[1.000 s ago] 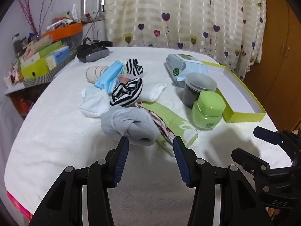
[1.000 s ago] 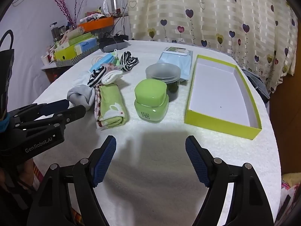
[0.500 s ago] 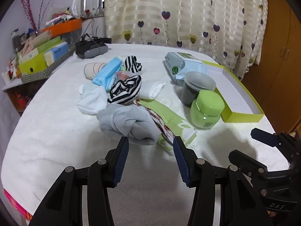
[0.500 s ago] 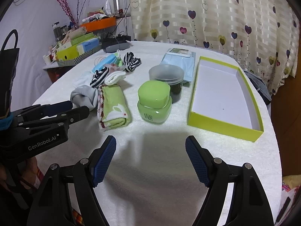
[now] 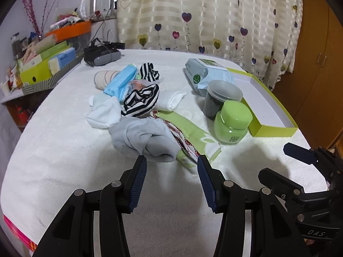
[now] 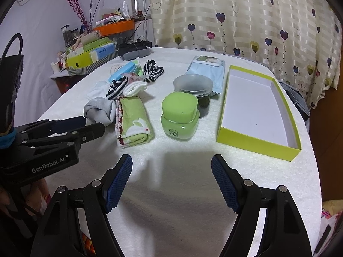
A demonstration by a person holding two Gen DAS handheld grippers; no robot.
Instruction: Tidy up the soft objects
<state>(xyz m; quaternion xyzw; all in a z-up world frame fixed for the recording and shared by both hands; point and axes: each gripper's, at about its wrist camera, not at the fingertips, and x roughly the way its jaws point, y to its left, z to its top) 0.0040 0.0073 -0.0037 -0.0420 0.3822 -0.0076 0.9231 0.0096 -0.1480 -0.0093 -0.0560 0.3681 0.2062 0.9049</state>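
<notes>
Up front, left wrist view: left gripper (image 5: 172, 162) sits at lower centre of the frame, jaws spread apart, nothing between them. Its blue-padded fingertips (image 5: 140, 167) lie just short of a grey sock bundle (image 5: 145, 139) at mid-frame on the white-covered table (image 5: 53, 160). Behind the bundle, a black-and-white striped sock (image 5: 140, 101) rests on the pile; a white sock (image 5: 103, 112) lies to its left, another white one (image 5: 172, 99) to its right. A green towel (image 5: 193, 136) with a patterned edge runs down right of the grey bundle, its near end close to the right fingertip. Farther up: a blue mask pack (image 5: 121, 81) and a second striped sock (image 5: 149, 73). Right of centre stand a green jar (image 5: 232, 123) and, touching behind it, a dark jar with a clear lid (image 5: 221, 98); a wipes packet (image 5: 205, 75) lies beyond. A yellow-green box (image 5: 276, 127) lies open at mid right. The right gripper (image 5: 300, 165) shows at lower right, seen from the side.

Right wrist view: right gripper (image 6: 171, 167) at bottom centre, jaws wide apart, empty, above bare table (image 6: 171, 192). The green towel (image 6: 134, 120) lies folded at centre left, the grey sock bundle (image 6: 99, 110) touching its left side. The green jar (image 6: 180, 116) stands mid-frame, the yellow-green box (image 6: 257, 145) to its right, empty inside. The left gripper (image 6: 85, 124) enters from the left edge, its tips near the grey bundle.
</notes>
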